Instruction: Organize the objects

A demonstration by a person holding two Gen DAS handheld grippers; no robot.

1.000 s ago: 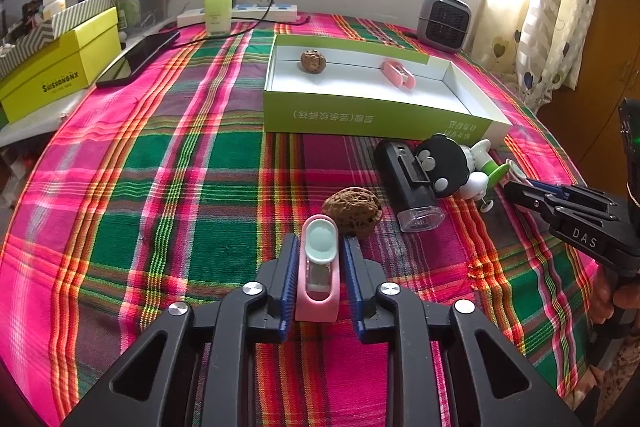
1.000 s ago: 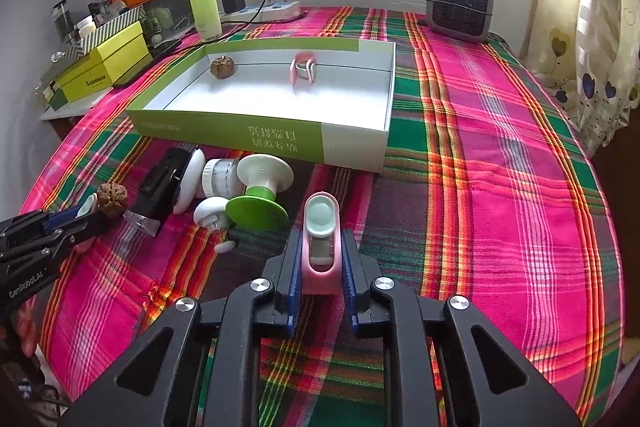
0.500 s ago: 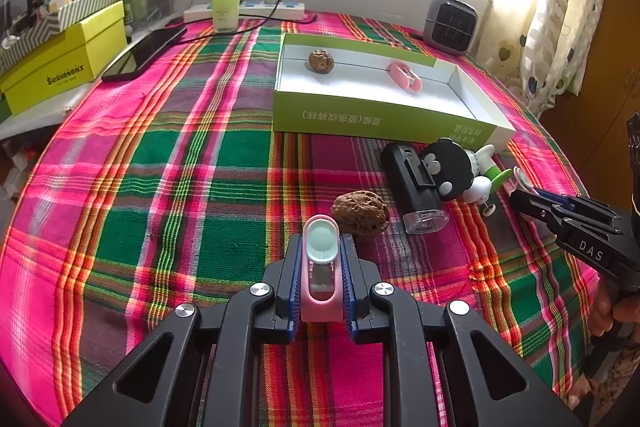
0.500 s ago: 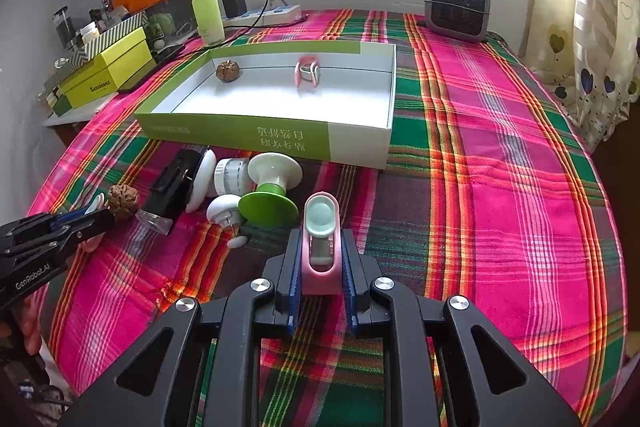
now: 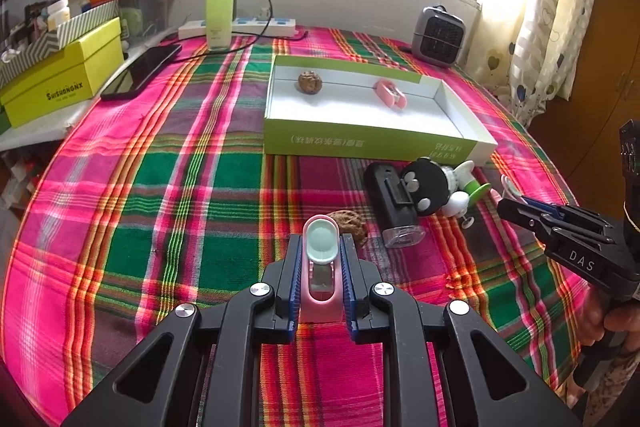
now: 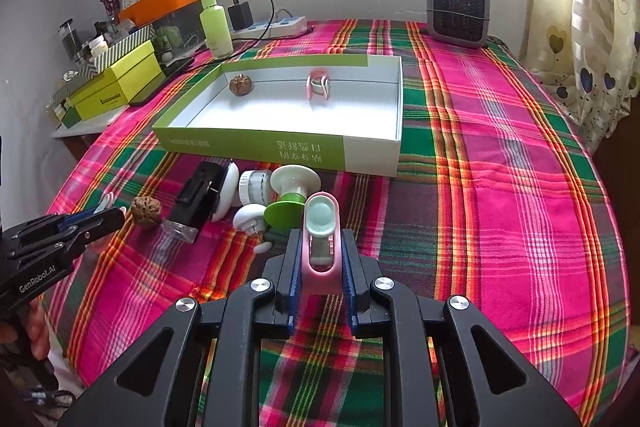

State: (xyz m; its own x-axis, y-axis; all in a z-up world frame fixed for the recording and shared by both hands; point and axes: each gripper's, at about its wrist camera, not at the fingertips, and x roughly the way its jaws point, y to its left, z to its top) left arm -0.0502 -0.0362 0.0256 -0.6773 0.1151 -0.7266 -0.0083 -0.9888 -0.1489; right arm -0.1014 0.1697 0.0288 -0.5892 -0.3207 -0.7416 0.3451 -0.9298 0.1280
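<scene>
A round surface [image 6: 500, 187] covered in a pink, green and orange plaid cloth fills both wrist views.

The left gripper [image 5: 320, 259] has its jaws closed on a small pink clip with a pale mint pad [image 5: 320, 267]. The clip stands upright between the blue jaw pads, its mint end poking out past their tips. Just beyond the jaws, slightly to the right, a brown walnut [image 5: 352, 223] lies on the cloth.

The right gripper [image 6: 320, 259] likewise has its jaws closed on a second pink clip [image 6: 320, 251], held the same way, with its mint end past the jaw tips.

Farther off sits an open green-and-white box [image 6: 372, 155]. Inside, by its far wall, lie another walnut [image 6: 241, 84] toward the left and a third pink clip [image 6: 318, 87] near the middle.

Between the box and the two grippers, on the cloth, lie a black device with a clear end [image 5: 394, 203] and a toppled black, white and green toy figure [image 5: 440, 187], touching each other.

At the far edge stand a green bottle [image 6: 215, 23], a white power strip [image 6: 276, 26] and a small grey heater [image 6: 458, 11].
</scene>
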